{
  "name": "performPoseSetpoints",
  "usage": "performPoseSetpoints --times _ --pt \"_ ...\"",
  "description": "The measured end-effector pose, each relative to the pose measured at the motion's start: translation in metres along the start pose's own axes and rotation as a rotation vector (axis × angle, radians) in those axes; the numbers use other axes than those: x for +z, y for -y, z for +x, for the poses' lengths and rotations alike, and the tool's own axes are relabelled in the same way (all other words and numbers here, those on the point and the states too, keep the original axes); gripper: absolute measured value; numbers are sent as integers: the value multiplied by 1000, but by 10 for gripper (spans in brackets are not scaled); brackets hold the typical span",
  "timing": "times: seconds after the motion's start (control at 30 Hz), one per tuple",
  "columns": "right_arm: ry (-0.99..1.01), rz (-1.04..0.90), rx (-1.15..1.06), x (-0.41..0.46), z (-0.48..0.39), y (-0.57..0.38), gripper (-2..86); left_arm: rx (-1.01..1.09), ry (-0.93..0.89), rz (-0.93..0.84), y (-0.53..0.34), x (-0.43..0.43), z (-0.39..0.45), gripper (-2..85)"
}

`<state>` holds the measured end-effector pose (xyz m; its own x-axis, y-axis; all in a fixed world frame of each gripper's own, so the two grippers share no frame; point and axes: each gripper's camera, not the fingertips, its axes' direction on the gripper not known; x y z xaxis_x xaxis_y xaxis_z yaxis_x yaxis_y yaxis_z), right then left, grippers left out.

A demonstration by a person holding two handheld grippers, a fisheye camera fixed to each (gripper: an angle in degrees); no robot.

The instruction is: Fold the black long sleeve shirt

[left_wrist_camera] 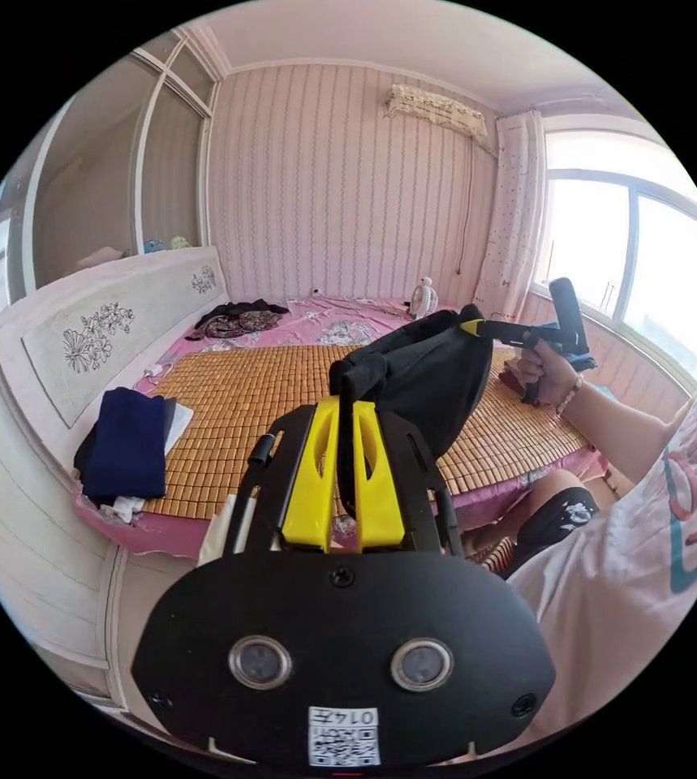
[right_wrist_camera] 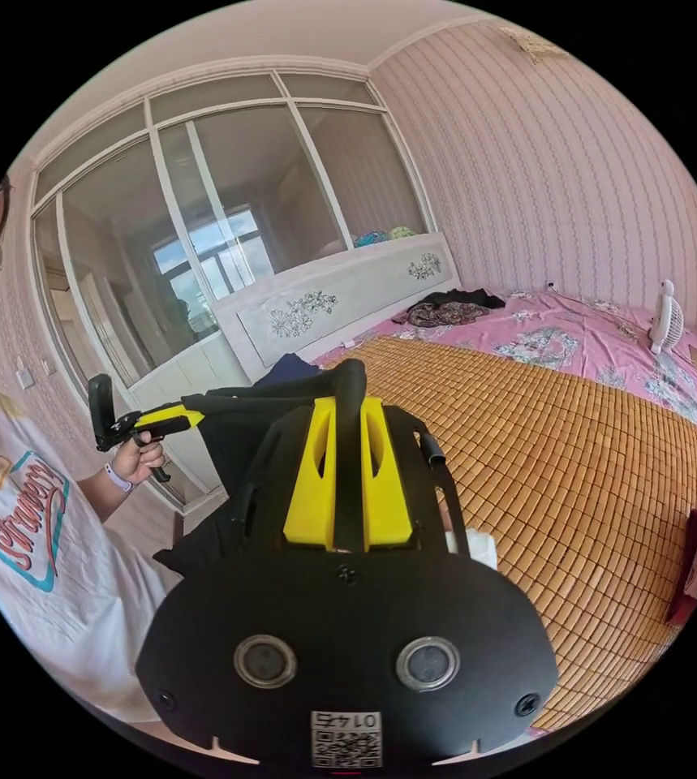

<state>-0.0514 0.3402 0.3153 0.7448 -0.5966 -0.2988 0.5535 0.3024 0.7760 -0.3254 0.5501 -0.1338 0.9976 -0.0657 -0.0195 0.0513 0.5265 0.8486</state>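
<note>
The black shirt [left_wrist_camera: 425,381] is held in the air above the near edge of the bed [left_wrist_camera: 518,434], stretched between the two tools. The left tool [left_wrist_camera: 346,475] is closed narrow on a bunched edge of the shirt, the cloth being pinched between its yellow jaws. The right tool [right_wrist_camera: 348,479] is likewise closed narrow on a fold of the shirt, which runs up between its jaws. In the left gripper view the right tool [left_wrist_camera: 478,327] is seen gripping the far corner of the cloth.

The step in hand is judged to be spreading the shirt out before it is laid on the mat [left_wrist_camera: 255,398] of the bed. For this to be done well, both grips should be kept firm and level, and the cloth drawn taut so that it hangs flat, not bunched. The shirt should then be lowered onto the bare mat, well apart from the navy pile [left_wrist_camera: 127,442] at the headboard side of the bed.
</note>
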Motion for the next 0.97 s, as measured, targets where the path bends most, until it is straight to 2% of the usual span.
performPoseSetpoints --times 0.27,0.43,0.57,0.6,0.67,0.7,0.73,0.8,0.87,0.97 --pt "141 -95 -243 111 -78 86 48 -233 211 124 -56 -58 -77 22" --pt "238 -157 -458 232 -154 193 61 -375 395 217 -60 -70 -158 43" --pt "283 -310 -361 363 -201 269 135 -703 516 299 -88 -64 -264 88" --pt "258 -403 -332 408 -210 279 152 -743 532 293 -96 -62 -276 91" --pt "137 -525 -319 458 -213 276 158 -873 533 211 -135 -49 -303 91" --pt "59 -562 -292 475 -207 264 158 -879 528 196 -144 -46 -303 87" --pt "68 -559 -276 478 -196 247 151 -877 518 164 -162 -38 -297 77" --pt "124 -553 -274 469 -171 206 140 -874 502 111 -187 -23 -277 61" --pt "127 -606 -269 452 -135 148 126 -858 410 45 -214 0 -239 25" --pt "31 -773 -139 392 -62 28 92 -801 278 7 -228 25 -179 -5"
